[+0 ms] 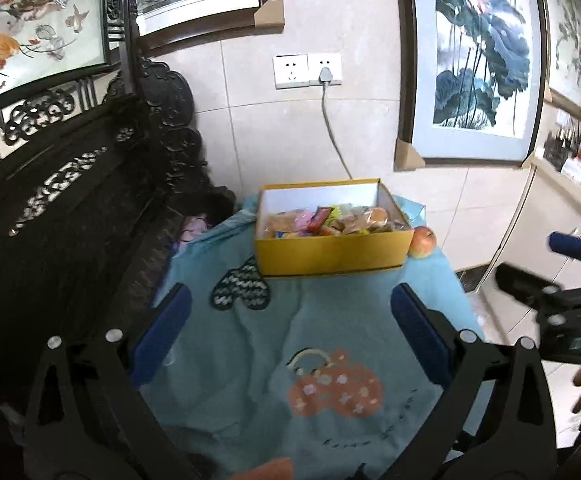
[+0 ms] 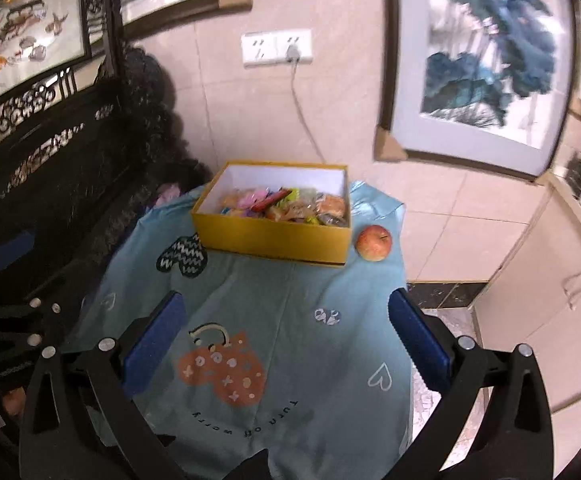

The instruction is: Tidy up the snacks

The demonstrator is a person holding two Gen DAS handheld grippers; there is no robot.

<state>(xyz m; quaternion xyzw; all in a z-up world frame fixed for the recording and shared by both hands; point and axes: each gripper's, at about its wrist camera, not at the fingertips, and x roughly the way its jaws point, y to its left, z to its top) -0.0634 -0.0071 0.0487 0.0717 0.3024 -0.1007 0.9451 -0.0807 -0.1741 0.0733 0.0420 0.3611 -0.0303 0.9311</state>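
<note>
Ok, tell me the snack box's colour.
Yellow outside, white inside: the box, clearest in the right wrist view.

Yellow box [image 2: 274,240], red-yellow apple [image 2: 373,242], heart-patterned light-blue cloth [image 2: 310,360]

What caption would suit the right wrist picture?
Open right gripper above a blue cloth, facing a yellow box of wrapped snacks beside an apple.

I note a light-blue printed tablecloth [image 2: 310,292] covering the table. A red-yellow apple [image 2: 373,242] rests on it. Behind, a white double wall socket [image 1: 307,71] holds a grey plug and cable [image 1: 332,128]. A framed lotus ink painting [image 1: 478,56] leans against the tiled wall, and a dark carved wooden screen [image 1: 70,184] stands at left.
</note>
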